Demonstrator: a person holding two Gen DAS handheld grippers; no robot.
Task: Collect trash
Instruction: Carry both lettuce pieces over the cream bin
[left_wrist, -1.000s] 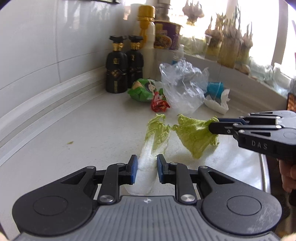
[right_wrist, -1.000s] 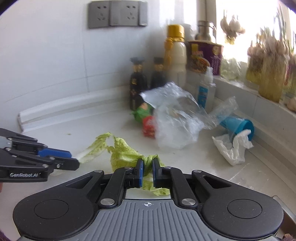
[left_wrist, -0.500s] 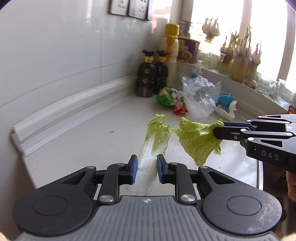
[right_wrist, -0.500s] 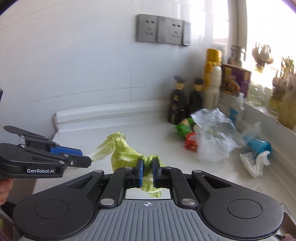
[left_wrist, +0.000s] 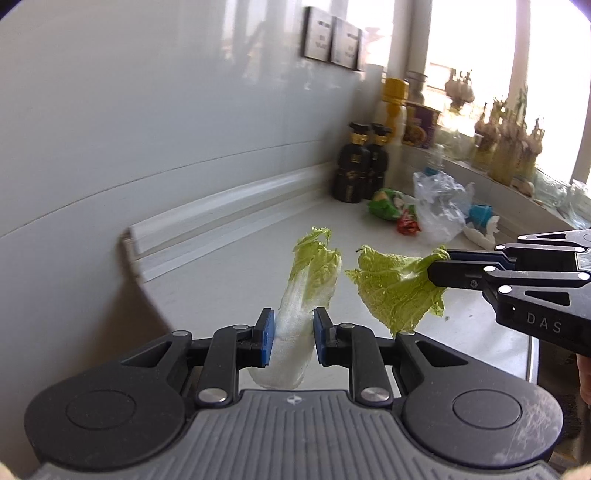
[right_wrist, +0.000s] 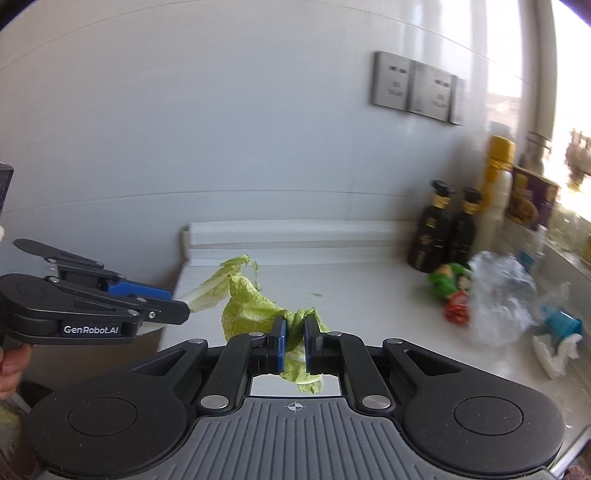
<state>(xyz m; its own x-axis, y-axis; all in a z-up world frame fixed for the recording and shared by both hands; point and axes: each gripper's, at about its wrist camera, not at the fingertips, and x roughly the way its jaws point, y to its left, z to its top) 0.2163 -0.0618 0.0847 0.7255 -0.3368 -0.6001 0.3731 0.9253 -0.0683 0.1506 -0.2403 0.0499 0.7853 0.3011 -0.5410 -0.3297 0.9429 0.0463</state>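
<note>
My left gripper (left_wrist: 290, 341) is shut on a cabbage leaf with a white stalk (left_wrist: 301, 302) and holds it above the white counter (left_wrist: 229, 284). My right gripper (right_wrist: 294, 345) is shut on a second, all-green cabbage leaf (right_wrist: 251, 310), also lifted; this leaf (left_wrist: 395, 291) hangs from the right gripper (left_wrist: 439, 271) in the left wrist view. The left gripper (right_wrist: 177, 312) and its leaf (right_wrist: 210, 286) show at the left of the right wrist view. More trash lies farther back: a clear plastic bag (left_wrist: 439, 206), a green wrapper (left_wrist: 386, 205), a red wrapper (left_wrist: 408, 224), crumpled tissue (left_wrist: 482, 230).
Two dark bottles (left_wrist: 362, 170) and a tall yellow-capped bottle (left_wrist: 393, 114) stand against the wall at the back. A blue cup (left_wrist: 480, 212) lies by the tissue. The window sill (left_wrist: 509, 184) holds garlic and jars. The counter's left end (left_wrist: 133, 266) drops off.
Both grippers have lifted and drawn back from the counter with their cabbage leaves, towards the counter's left end. The trash pile at the back now looks farther away.
</note>
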